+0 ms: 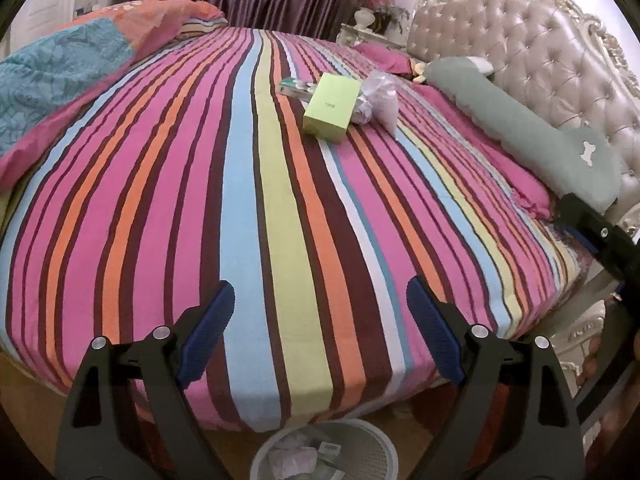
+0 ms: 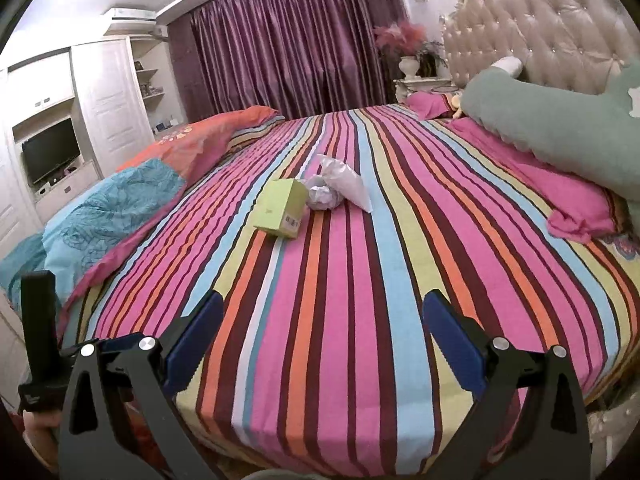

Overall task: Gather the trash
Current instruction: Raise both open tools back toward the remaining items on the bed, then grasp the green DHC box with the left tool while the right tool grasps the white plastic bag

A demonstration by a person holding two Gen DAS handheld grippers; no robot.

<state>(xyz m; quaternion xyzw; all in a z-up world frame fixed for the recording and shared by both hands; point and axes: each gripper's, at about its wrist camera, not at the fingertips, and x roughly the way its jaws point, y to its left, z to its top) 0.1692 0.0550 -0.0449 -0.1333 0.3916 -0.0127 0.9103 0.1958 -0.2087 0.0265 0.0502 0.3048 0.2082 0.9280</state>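
Observation:
A light green box lies on the striped bed, also in the right wrist view. Beside it are a crumpled grey wad and a clear plastic bag, the bag also in the left wrist view. A small green-and-white packet lies behind the box. A white trash bin with trash inside stands on the floor below my left gripper. My left gripper is open and empty over the bed's near edge. My right gripper is open and empty, well short of the trash.
The striped bed fills the view. A folded quilt lies at left, a green long pillow and pink pillow at right by the tufted headboard. Purple curtains and a wardrobe stand behind.

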